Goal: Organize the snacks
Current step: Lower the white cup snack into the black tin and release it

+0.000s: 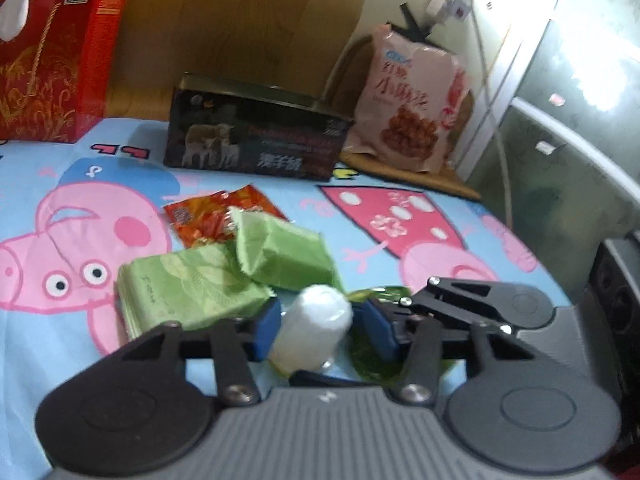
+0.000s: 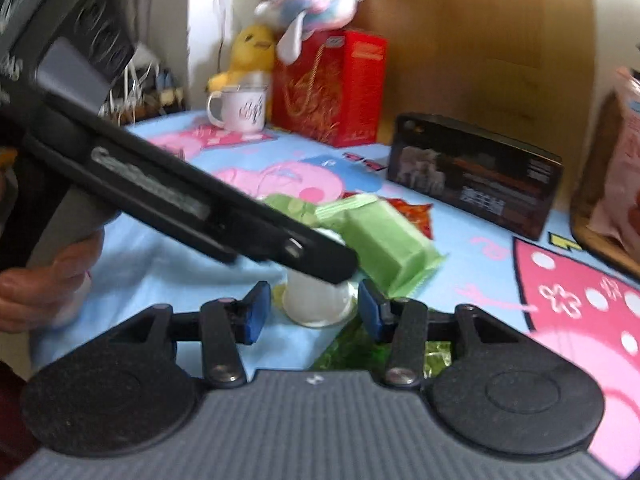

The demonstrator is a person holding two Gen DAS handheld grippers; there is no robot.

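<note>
Left gripper (image 1: 316,326) clenches the smooth white cup (image 1: 310,326) beside 2 soft green packets (image 1: 240,276), right gripper (image 2: 310,312) released around the cup, bare blue cloth (image 1: 500,276) rightward.

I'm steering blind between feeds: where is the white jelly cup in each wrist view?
Left wrist: the white jelly cup lies low centre, between the left gripper fingers.
Right wrist: the cup sits low centre, just ahead of the open right gripper, partly under the left gripper's body.
Shared landmark: the black box behind it.
</note>
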